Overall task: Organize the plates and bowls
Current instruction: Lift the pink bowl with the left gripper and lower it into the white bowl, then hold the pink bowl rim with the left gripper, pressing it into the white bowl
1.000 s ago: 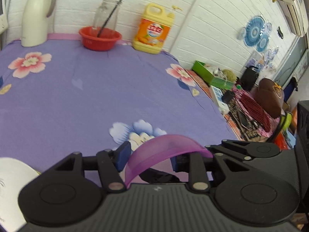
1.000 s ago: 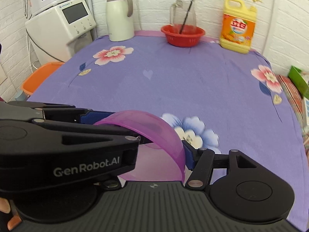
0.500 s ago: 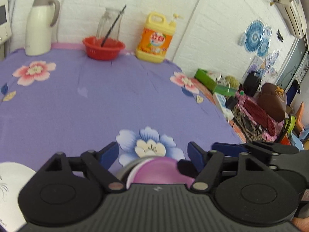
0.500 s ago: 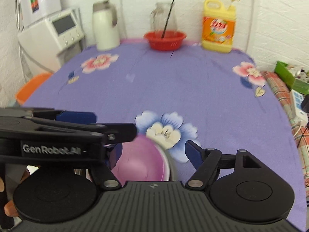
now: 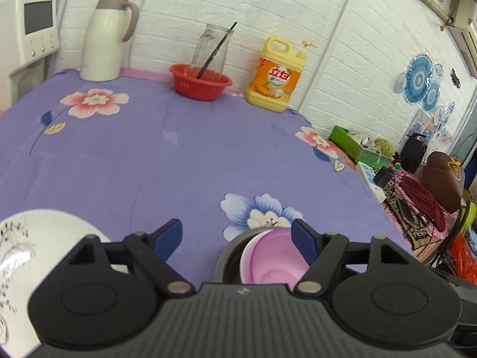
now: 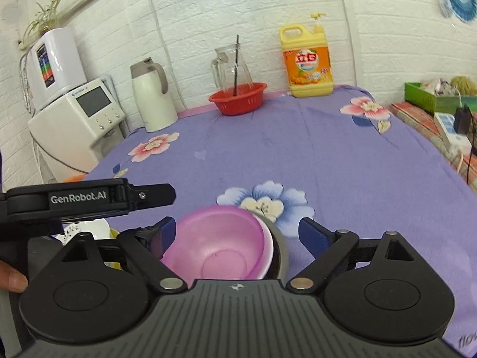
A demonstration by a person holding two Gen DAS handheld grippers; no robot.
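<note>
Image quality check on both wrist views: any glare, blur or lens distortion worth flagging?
Left wrist view: strong fisheye bending of the brick wall, dark vignette corners, a glare patch on the white plate; otherwise sharp. Right wrist view: same barrel distortion, slight softness on the detergent bottle label, purple bowl evenly lit, no harsh shadows.

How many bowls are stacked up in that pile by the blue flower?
3 show: the purple bowl on top, a white bowl under it with only its rim peeking out, and a grey bowl at the bottom. More could be hidden inside the stack.
</note>
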